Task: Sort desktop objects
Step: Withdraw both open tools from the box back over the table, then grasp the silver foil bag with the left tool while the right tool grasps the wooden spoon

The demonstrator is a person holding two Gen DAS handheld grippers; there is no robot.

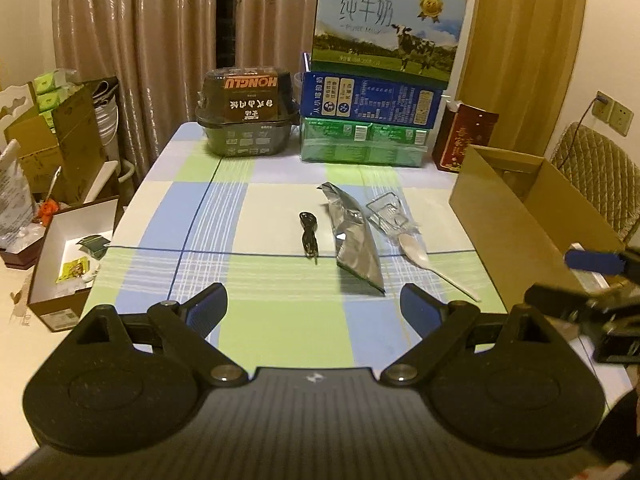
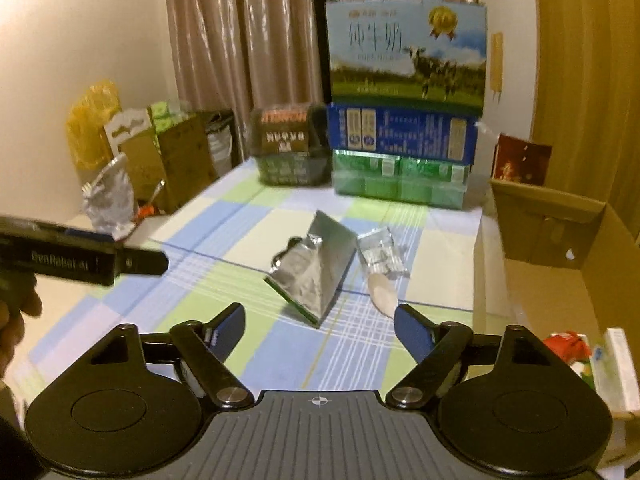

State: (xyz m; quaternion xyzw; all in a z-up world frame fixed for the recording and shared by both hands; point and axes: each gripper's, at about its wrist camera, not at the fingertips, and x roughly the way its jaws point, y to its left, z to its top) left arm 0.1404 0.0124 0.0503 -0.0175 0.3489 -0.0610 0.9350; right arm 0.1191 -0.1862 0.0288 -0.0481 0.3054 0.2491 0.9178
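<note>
On the checked tablecloth [image 1: 280, 312] lie a coiled black cable [image 1: 308, 236], a silver foil bag [image 1: 354, 236], a clear plastic wrapper [image 1: 387, 212] and a white plastic spoon [image 1: 424, 258]. My left gripper [image 1: 314, 306] is open and empty, hovering short of the cable and bag. My right gripper [image 2: 319, 322] is open and empty, just in front of the foil bag [image 2: 316, 270], with the wrapper [image 2: 380, 254] and spoon [image 2: 384, 294] to the right. The right gripper also shows at the right edge of the left wrist view [image 1: 592, 280].
An open cardboard box [image 1: 516, 216] stands at the table's right edge, holding packets [image 2: 572, 350]. A black food container [image 1: 248, 114], stacked milk cartons [image 1: 380, 80] and a red box [image 1: 460, 140] line the back. A white box [image 1: 68, 256] and clutter sit left of the table.
</note>
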